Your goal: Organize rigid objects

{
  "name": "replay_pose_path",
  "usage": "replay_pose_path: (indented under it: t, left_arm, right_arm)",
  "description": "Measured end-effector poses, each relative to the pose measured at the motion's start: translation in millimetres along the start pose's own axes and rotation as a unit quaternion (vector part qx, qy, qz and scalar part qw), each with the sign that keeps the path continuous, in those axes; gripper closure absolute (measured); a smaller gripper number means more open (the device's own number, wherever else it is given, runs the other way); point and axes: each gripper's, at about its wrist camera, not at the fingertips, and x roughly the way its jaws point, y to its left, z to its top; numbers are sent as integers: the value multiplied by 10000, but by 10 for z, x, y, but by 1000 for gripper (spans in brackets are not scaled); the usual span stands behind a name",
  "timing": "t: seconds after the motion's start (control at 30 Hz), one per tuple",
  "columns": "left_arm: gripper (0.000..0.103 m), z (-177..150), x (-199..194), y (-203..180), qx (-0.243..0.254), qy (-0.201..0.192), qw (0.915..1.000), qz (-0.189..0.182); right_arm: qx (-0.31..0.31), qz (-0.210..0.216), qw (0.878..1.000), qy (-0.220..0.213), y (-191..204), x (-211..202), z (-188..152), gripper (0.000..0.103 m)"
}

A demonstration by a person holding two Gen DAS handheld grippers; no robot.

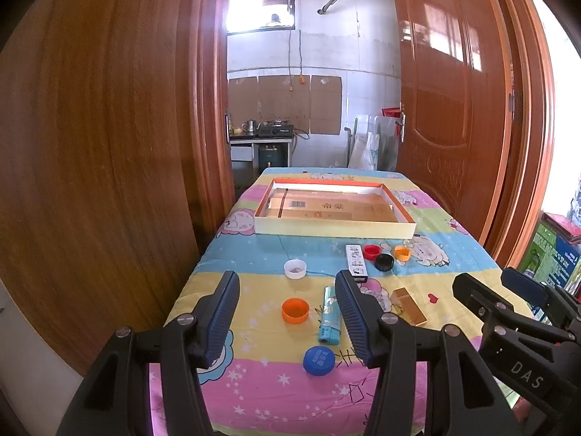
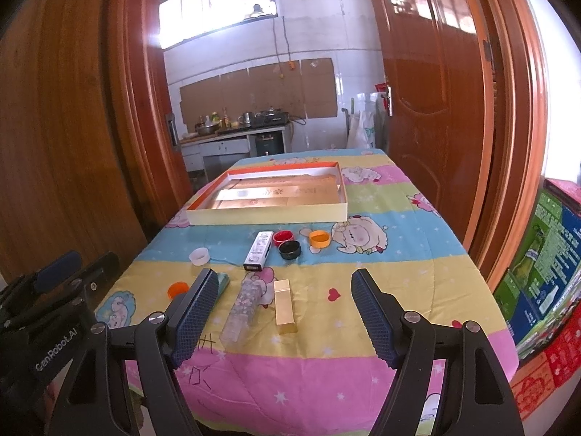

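Nearest the lens: left gripper (image 1: 287,321) spread wide over the near edge of the table (image 1: 254,407), nothing between its fingers. Right gripper (image 2: 285,318) likewise released, holding nothing, hovering beside it.

Scattered across the cartoon-print cloth, well short of the shallow cardboard tray (image 1: 334,230) at the far end: blue cap (image 1: 319,360) closest, orange cap (image 1: 295,310) just beyond, teal roll (image 1: 329,318) lying between the two, white cap (image 1: 295,268) farther out. Toward the right, gold box (image 2: 284,307) beside clear plastic tube (image 2: 244,310), then white box (image 2: 258,250) pointing at the tray, with red cap (image 2: 283,237), black cap (image 2: 289,249) and small orange cap (image 2: 319,238) clustered just beside it.

Handling, as a guess: caps all light, stiff, hollow side up on most; best pinched across the rim, though prone to skating on the soft cloth or popping out under a hard squeeze. Gold box rigid with a glossy, probably slippery skin; best taken across the narrow faces near the middle. Clear tube round, likely to roll; grip across the middle, squarely. White box flat-sided, easiest of the lot. Teal roll possibly softer than the rest.

Nothing loose in the tray yet, as far as can be seen.
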Motion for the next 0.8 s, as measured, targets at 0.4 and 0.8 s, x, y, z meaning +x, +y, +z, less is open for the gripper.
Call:
replay_pose_path:
  t: [0.4,0.8]
  left_arm:
    - [48,-222,290,298,-44,437,9984,-342]
    - [48,-536,482,163,195,1014,9901,-946]
  right_arm:
    - [-303,78,9986,424,-87,267,-346,26]
    - [-181,79,9969,766,-243,585,-450,26]
